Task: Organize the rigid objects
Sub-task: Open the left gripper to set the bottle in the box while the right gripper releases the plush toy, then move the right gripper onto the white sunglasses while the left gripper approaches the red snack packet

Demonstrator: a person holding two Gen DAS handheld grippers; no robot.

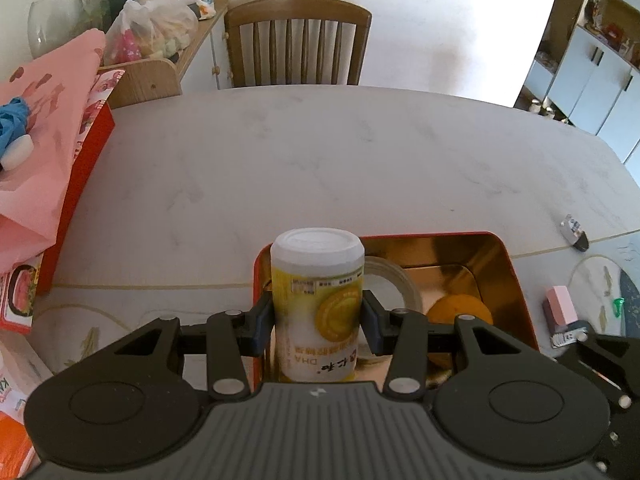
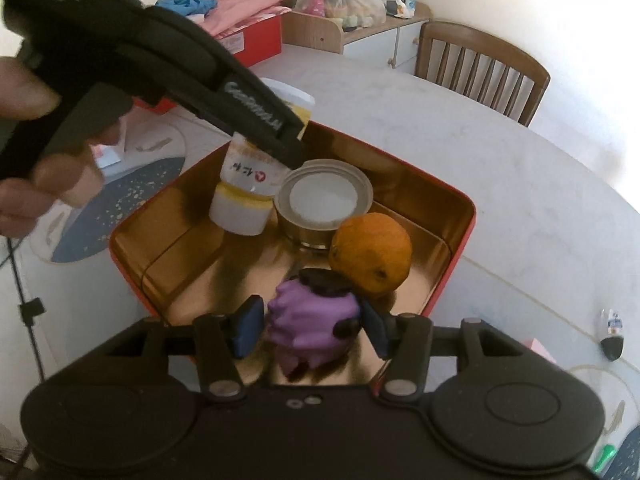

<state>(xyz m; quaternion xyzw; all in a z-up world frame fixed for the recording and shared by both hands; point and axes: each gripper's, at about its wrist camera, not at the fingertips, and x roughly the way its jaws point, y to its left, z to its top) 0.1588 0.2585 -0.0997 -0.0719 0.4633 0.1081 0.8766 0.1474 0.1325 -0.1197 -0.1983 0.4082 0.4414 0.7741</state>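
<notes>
A red tin box (image 1: pixel 516 280) with a gold inside stands on the table. My left gripper (image 1: pixel 318 312) is shut on a white and yellow bottle (image 1: pixel 316 280) with a white cap, held upright at the tin's left wall. In the right wrist view the bottle (image 2: pixel 244 200) hangs just above the tin's (image 2: pixel 460 216) floor, beside a round lidded can (image 2: pixel 324 200) and an orange (image 2: pixel 372 252). My right gripper (image 2: pixel 312 324) stands open around a purple toy (image 2: pixel 312 316) on the tin's floor, and a thin gap shows at the left pad.
A red box (image 1: pixel 80 168) under pink cloth lies at the table's left. A pink block (image 1: pixel 560 304) and a small black and white item (image 1: pixel 574 234) lie right of the tin. A wooden chair (image 1: pixel 296 40) stands behind the table. A person's hand (image 2: pixel 24 120) holds the left gripper.
</notes>
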